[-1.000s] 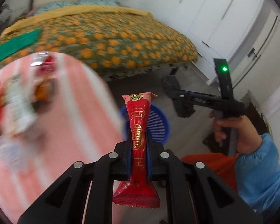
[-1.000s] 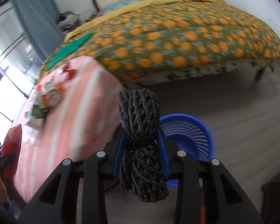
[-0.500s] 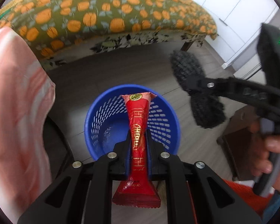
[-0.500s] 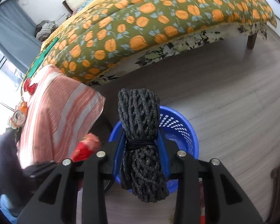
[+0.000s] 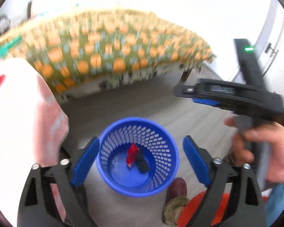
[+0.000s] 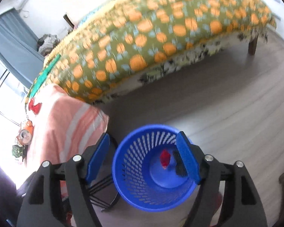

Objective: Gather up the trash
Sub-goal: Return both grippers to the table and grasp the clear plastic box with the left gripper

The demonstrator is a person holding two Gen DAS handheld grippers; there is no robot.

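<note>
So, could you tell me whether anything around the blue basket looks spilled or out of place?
Nothing stands out. The blue basket stands upright on the floor, with the red wrapper and black netting bundle inside it.

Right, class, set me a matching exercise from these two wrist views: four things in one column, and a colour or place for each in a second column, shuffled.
Things
1. basket
2. snack wrapper
3. rope bundle
4. striped cloth

Colour or place
A. pink and white, draped over the table beside the basket
B. red, lying at the bottom of the basket
C. blue, standing on the floor
D. dark, lying at the bottom of the basket next to the red item

Pairs: 1-C, 2-B, 3-D, 4-A
</note>
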